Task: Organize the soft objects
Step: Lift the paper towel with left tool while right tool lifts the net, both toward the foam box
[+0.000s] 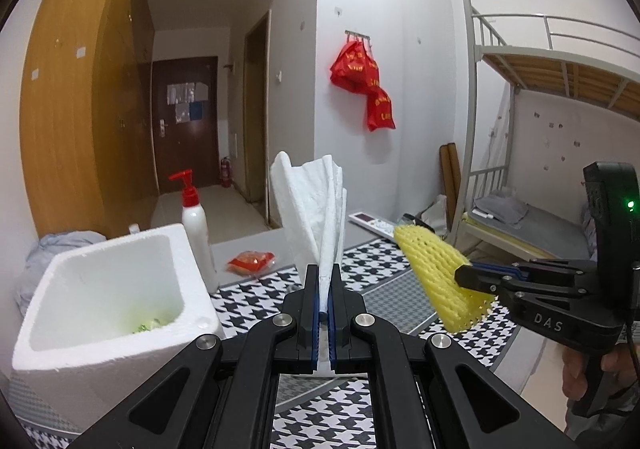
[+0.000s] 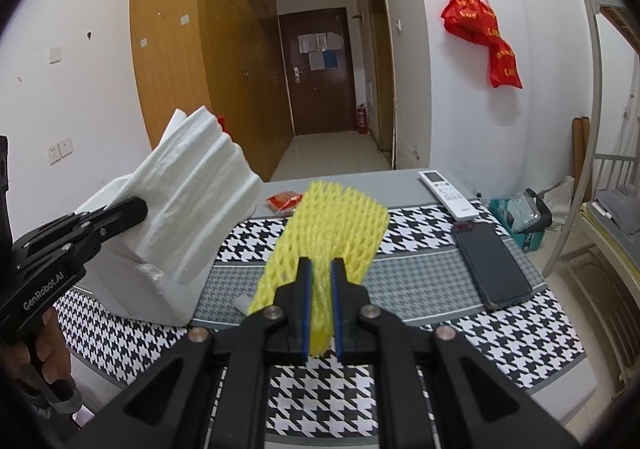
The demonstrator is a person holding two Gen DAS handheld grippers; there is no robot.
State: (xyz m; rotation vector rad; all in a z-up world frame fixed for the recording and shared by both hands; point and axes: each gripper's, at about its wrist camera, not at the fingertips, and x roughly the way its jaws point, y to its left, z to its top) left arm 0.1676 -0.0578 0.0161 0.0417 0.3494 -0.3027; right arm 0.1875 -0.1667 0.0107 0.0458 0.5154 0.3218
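Mid-carry: left hand-held gripper (image 1: 324, 281) clamped on white foam sheet (image 1: 316, 205), right hand-held gripper (image 2: 321, 281) on yellow net (image 2: 336, 221); next, probably dropping both into box (image 1: 80, 269) at desk's left edge.

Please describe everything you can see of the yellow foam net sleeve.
The yellow foam net sleeve is a soft, flattened tube of open diamond mesh, like fruit packing. The right hand-held gripper is shut on its lower end, bunching it there. It sticks up tilted above the houndstooth tablecloth, its free end fanned wide, touching nothing else.
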